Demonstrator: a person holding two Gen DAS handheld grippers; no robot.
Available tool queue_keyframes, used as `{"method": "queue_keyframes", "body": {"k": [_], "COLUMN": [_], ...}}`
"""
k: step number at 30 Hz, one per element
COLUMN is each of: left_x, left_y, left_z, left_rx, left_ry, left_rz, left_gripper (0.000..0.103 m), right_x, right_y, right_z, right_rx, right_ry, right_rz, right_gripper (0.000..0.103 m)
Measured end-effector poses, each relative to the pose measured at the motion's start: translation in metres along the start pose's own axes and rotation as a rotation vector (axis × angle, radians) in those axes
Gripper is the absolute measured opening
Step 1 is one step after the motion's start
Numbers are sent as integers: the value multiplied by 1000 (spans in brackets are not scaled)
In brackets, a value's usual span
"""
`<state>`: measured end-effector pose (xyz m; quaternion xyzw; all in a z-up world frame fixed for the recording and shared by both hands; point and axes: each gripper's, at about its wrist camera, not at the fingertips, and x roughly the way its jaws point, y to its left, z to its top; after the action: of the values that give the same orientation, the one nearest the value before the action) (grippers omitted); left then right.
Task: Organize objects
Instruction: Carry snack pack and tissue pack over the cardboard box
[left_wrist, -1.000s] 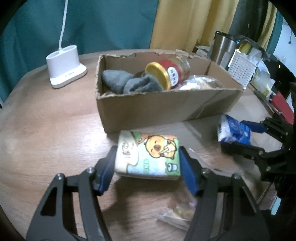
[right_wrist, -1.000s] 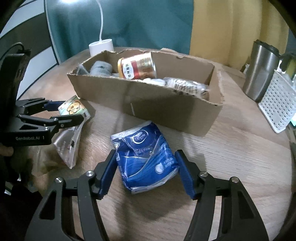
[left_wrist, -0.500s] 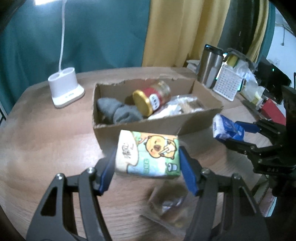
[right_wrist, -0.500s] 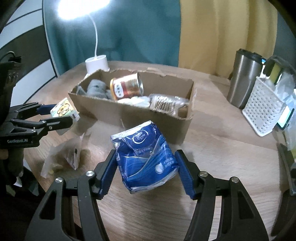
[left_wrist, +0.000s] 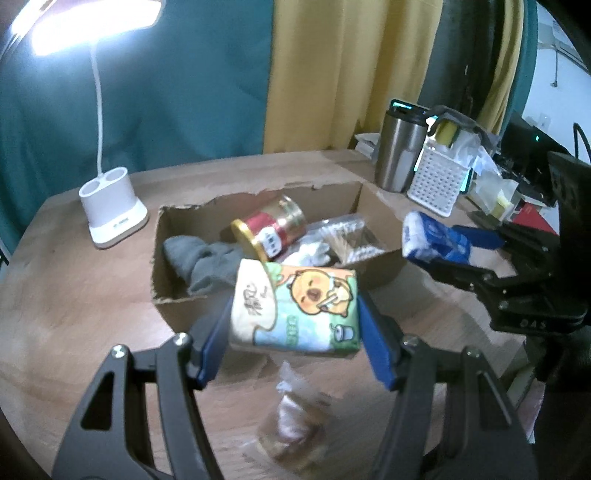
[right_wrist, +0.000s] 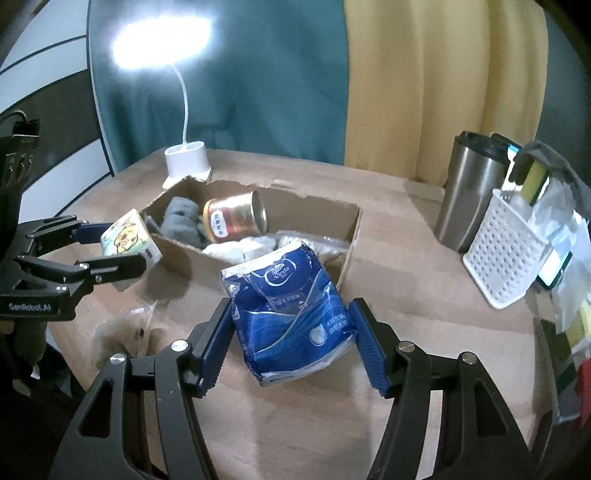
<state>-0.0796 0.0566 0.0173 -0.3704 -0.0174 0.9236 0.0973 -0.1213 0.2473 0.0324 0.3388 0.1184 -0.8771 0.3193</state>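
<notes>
While both packs hang above the counter (left_wrist: 74, 295) | left gripper (left_wrist: 295, 341) clamps cartoon pack (left_wrist: 295, 306) | right gripper (right_wrist: 291, 341) clamps blue pack (right_wrist: 291, 314) | box (left_wrist: 162, 254) just ahead, left nearer.

Lamp (right_wrist: 162, 40) glare, dim room, seemingly motion-blurred

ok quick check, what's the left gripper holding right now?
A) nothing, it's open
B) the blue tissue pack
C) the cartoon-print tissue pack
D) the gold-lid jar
C: the left gripper has its blue pads clamped on both sides of the cartoon-print tissue pack, lifted in front of the cardboard box.
</notes>
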Motion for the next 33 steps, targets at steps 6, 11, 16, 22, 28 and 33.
{"method": "queue_keyframes", "body": {"k": [6, 11, 16, 22, 28, 33], "left_x": [7, 17, 27, 35, 42, 45], "left_y": [-3, -3, -1, 7, 16, 17], "left_z": [12, 20, 27, 32, 33, 34], "left_rx": [-11, -11, -15, -26, -44, -46], "left_ry": [-5, 1, 10, 10, 20, 26], "left_rz": [4, 3, -5, -8, -3, 1], "left_gripper": [65, 65, 65, 65, 65, 65], "right_x": [7, 15, 29, 50, 72, 87], "right_y": [-12, -20, -24, -24, -20, -18], "right_z": [13, 23, 32, 45, 57, 68], "right_rx": [-9, -4, 1, -9, -37, -75], "right_ry": [-9, -17, -12, 5, 21, 29], "right_rz": [3, 11, 17, 31, 53, 61], "right_gripper": [66, 66, 66, 66, 66, 66]}}
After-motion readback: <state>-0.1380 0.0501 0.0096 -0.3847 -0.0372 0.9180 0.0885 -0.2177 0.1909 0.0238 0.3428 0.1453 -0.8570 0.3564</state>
